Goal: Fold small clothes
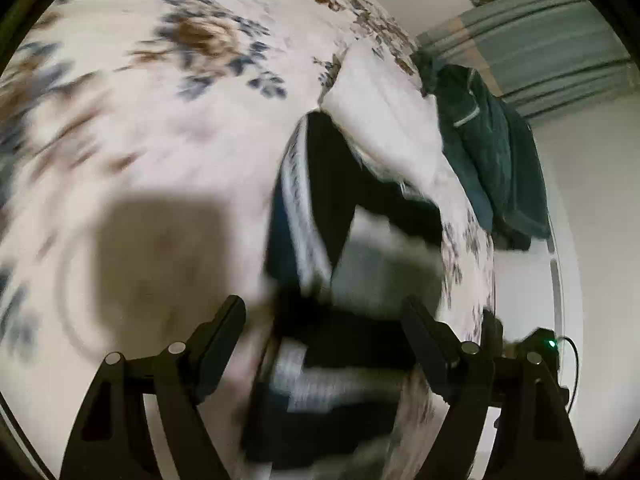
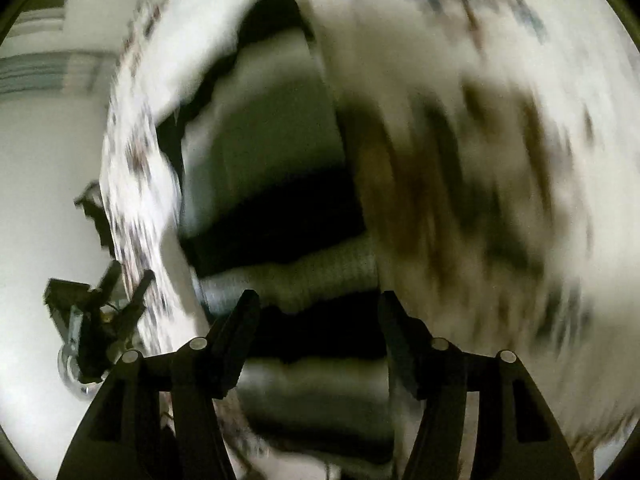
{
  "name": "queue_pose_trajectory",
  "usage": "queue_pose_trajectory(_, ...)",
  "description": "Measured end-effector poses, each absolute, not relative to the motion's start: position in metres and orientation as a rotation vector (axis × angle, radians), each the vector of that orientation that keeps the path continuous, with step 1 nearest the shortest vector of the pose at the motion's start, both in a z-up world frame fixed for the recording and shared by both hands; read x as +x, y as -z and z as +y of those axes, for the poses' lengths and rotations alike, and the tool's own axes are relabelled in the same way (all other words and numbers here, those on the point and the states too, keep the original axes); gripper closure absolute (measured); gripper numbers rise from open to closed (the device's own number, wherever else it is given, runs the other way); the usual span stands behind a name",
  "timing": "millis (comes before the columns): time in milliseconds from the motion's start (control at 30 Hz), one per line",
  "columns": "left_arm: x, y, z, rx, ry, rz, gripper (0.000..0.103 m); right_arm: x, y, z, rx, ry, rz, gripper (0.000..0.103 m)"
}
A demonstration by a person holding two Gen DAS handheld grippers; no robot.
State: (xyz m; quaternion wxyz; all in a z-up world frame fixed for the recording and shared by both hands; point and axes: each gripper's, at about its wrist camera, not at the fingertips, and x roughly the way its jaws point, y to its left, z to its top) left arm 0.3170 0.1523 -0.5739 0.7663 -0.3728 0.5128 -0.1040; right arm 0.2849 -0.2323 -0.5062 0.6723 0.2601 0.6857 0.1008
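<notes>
A small black, white and grey striped garment [image 1: 320,216] lies on a bed with a floral cover [image 1: 152,92]. Both views are blurred by motion. My left gripper [image 1: 324,312] is open just above the garment's near part, fingers either side of it, holding nothing. In the right wrist view the same garment [image 2: 272,184] runs down the middle of the frame. My right gripper [image 2: 318,300] is open over its near end, holding nothing. The left gripper also shows in the right wrist view [image 2: 116,300], at the bed's edge.
A white pillow [image 1: 380,112] lies beyond the garment. A dark green garment [image 1: 488,160] hangs over the bed's right edge. White floor [image 1: 560,200] lies past that edge. A striped curtain [image 1: 528,40] is at the back.
</notes>
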Motion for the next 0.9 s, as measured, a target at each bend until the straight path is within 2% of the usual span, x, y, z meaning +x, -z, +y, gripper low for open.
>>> queue_pose_trajectory(167,0.42,0.612,0.145,-0.789,0.232,1.144,0.024,0.403,0.511,-0.261,0.652,-0.254,1.389,0.039)
queue_pose_trajectory(267,0.462,0.626,0.136,-0.755,0.252,1.161,0.024,0.466,0.519,-0.265,0.686,-0.275,1.358,0.039)
queue_pose_trajectory(333,0.48,0.633,0.127,-0.719,0.273,1.169,0.028,0.494,0.53,-0.259,0.705,-0.293,1.384,0.039)
queue_pose_trajectory(367,0.481,0.632,0.126,-0.705,0.278,1.164,0.036,0.506,0.54,-0.257,0.726,-0.316,1.416,0.039)
queue_pose_trajectory(400,0.484,0.632,0.124,-0.683,0.287,1.153,0.083,0.516,0.55,-0.255,0.743,-0.36,1.455,0.041)
queue_pose_trajectory(433,0.484,0.632,0.124,-0.675,0.288,1.165,0.093,0.522,0.554,-0.253,0.74,-0.397,1.473,0.069)
queue_pose_trajectory(467,0.485,0.632,0.127,-0.687,0.291,1.163,0.093,0.525,0.558,-0.251,0.72,-0.406,1.473,0.095)
queue_pose_trajectory(500,0.486,0.628,0.129,-0.702,0.302,1.135,0.093,0.526,0.557,-0.249,0.668,-0.389,1.47,0.097)
queue_pose_trajectory(633,0.492,0.63,0.133,-0.681,0.319,1.123,0.093,0.528,0.556,-0.271,0.679,-0.27,1.396,0.098)
queue_pose_trajectory(800,0.506,0.65,0.131,-0.694,0.315,1.179,0.091,0.552,0.585,-0.256,0.6,-0.219,1.473,0.097)
queue_pose_trajectory(867,0.501,0.646,0.137,-0.74,0.321,1.184,0.084,0.555,0.583,-0.254,0.628,-0.239,1.494,0.091)
queue_pose_trajectory(900,0.496,0.641,0.142,-0.755,0.3,1.198,0.063,0.554,0.579,-0.258,0.666,-0.259,1.505,0.077)
